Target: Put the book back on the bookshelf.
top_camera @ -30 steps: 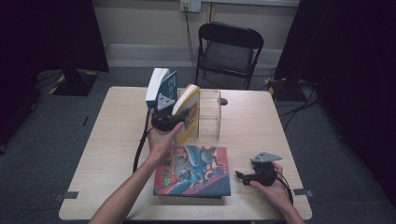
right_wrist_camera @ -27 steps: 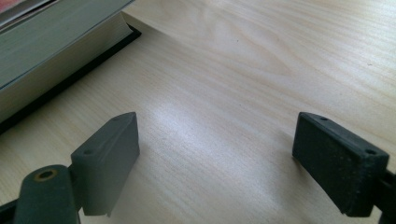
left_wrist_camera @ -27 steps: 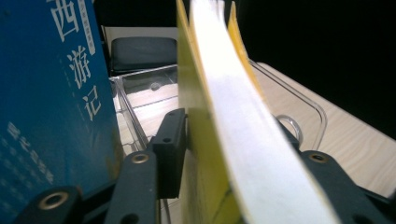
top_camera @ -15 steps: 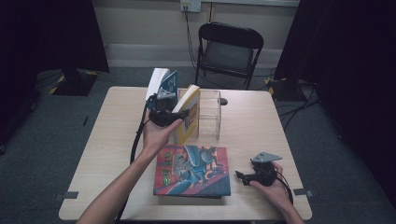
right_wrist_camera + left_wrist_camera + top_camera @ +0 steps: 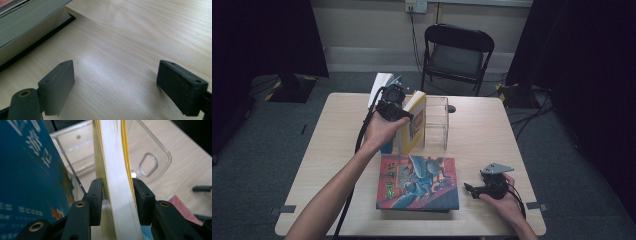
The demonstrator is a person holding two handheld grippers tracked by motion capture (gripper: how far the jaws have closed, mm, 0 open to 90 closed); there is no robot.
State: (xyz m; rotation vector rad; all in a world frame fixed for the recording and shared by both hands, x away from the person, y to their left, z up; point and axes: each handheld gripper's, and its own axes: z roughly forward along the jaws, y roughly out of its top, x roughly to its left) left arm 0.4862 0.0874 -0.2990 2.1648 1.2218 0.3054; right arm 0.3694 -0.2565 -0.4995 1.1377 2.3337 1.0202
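A yellow-covered book [image 5: 414,125] [image 5: 115,170] stands upright on the table, leaning against a clear acrylic stand [image 5: 437,122] [image 5: 150,157]. My left gripper [image 5: 399,112] [image 5: 118,200] holds the book by its top edge. Its jaws have just been closing, and both pads now press on the covers. A blue book [image 5: 379,85] [image 5: 30,170] stands just left of the yellow one. My right gripper [image 5: 469,189] [image 5: 115,85] rests open on the table at the front right, with nothing between its pads.
A large illustrated book [image 5: 417,182] [image 5: 25,32] lies flat near the table's front edge, just left of the right gripper. The wooden table [image 5: 332,150] has bare surface at left and right. A black folding chair [image 5: 457,50] stands beyond the far edge.
My left hand and gripper have risen along the yellow book to its top edge. The right hand has kept still.
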